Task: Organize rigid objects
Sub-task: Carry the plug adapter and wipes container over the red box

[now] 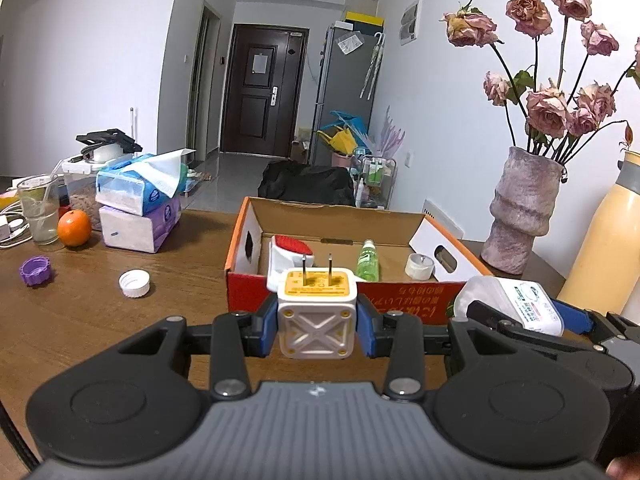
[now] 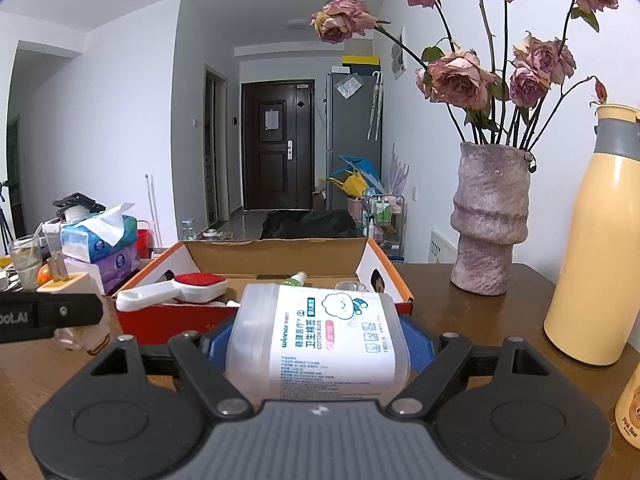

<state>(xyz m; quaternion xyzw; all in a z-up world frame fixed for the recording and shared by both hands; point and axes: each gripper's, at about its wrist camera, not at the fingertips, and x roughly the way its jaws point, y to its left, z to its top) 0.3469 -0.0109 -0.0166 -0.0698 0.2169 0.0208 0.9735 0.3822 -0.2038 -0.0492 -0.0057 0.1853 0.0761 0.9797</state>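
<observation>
The white plug cube [image 1: 317, 316] with its yellow top and two metal pins sits tight between my left fingers [image 1: 362, 330], which pinch it on both sides. It hangs above the brown worktop [image 1: 120, 320], just in front of the cardboard box [image 1: 248, 284], which is at 12 o'clock from my left hand. My right fingers [image 2: 416, 344] squeeze a clear tub of cotton buds [image 2: 320, 340] lying on its side, and the box [image 2: 404, 296] is at 12 o'clock from that hand too. Inside the box I see a white brush with a red pad [image 1: 290, 254] on the left, a little green bottle [image 1: 367, 262] in the middle and a small white cup [image 1: 419, 266] on the right. On the worktop at 10 o'clock from my left hand lie a white cap [image 1: 134, 283] and a purple cap [image 1: 36, 270], well apart from each other. Farther back at 10 o'clock are an orange [image 1: 74, 228], a glass [image 1: 39, 208] and two stacked tissue packs [image 1: 138, 208]. At 2 o'clock stands a pink vase of dried roses [image 1: 522, 210], and a tall yellow bottle [image 1: 600, 248] stands beside it at 3 o'clock.
</observation>
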